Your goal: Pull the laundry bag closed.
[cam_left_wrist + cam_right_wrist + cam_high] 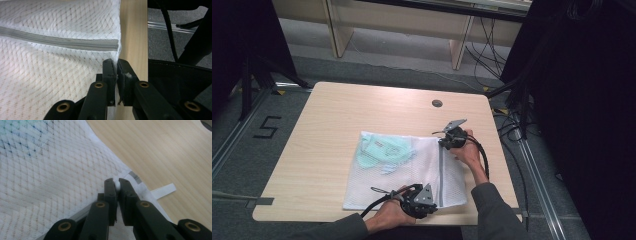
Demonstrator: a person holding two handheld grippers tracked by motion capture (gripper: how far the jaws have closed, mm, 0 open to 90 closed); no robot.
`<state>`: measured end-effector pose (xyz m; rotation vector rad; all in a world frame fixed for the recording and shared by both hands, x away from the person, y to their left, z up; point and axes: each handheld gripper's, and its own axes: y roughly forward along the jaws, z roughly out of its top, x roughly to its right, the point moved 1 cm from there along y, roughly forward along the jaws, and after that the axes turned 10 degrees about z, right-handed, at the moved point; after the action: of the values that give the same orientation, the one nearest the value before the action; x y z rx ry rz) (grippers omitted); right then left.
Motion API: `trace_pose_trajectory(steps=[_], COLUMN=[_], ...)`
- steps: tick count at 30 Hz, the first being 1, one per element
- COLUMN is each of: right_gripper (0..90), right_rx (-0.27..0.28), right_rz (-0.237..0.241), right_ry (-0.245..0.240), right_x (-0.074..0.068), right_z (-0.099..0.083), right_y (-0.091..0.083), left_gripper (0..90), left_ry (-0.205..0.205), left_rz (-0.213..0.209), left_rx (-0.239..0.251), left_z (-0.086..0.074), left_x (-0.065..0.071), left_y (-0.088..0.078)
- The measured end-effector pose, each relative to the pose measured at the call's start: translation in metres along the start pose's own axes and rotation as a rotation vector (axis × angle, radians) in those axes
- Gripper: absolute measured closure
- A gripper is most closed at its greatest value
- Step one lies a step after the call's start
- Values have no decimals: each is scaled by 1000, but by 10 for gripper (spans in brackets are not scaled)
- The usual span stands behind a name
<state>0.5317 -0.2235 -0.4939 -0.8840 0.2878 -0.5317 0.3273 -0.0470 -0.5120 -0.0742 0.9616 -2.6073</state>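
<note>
A white mesh laundry bag [412,175] lies flat on the wooden table [337,115], with a teal garment [379,152] inside its far left part. A grey zipper [441,175] runs along the bag's right side. My left gripper [432,205] sits at the bag's near edge; in the left gripper view [116,67] its jaws stand nearly together on the mesh hem just past the zipper's end [110,46]. My right gripper [443,145] is at the zipper's far end. The right gripper view [117,185] has its jaws pinching a small white zipper pull.
A white ribbon loop [163,190] sticks out of the bag's far corner. A round grey cable cap [437,103] sits in the tabletop behind the bag. The table's front edge [133,37] runs right beside the left gripper. Cables and dark stands crowd the floor at right.
</note>
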Motion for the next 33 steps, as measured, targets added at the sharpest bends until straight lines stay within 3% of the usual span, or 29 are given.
trace_pose_trajectory(steps=[2,4,6,7,10,12,15,16,18,19,25,31,33], right_gripper=[824,789,673,673,636,608,577,564,532,524,501,492,487], right_rx=[0,3,18,18,18,35,55,41,50,41,46,52,74], right_rz=[-7,-15,-24,-24,-13,-23,-3,-7,-9,0,14,34,18], right_ry=[-2,22,58,58,51,87,73,94,75,98,113,106,98], right_x=[0,1,1,1,2,-1,-6,-10,-14,-16,-27,-39,-41], right_z=[0,0,0,0,1,2,4,5,6,6,9,10,9], right_y=[0,0,-2,-2,-5,-5,-9,-11,-14,-17,-27,-34,-33], left_gripper=[800,714,616,616,500,464,416,401,391,386,369,354,353], left_ry=[-6,-23,-43,-52,-69,-65,-85,-92,-99,-116,-146,-172,-179], left_rz=[-1,12,13,20,25,35,64,73,88,91,122,157,167], left_rx=[1,12,11,18,23,27,30,26,23,26,26,31,33], left_z=[1,2,3,3,3,4,2,2,0,0,-6,-12,-14], left_x=[-2,-4,-7,-8,-11,-15,-22,-25,-31,-33,-45,-56,-60], left_y=[-1,-2,-3,-4,-8,-12,-19,-22,-27,-29,-41,-57,-64])
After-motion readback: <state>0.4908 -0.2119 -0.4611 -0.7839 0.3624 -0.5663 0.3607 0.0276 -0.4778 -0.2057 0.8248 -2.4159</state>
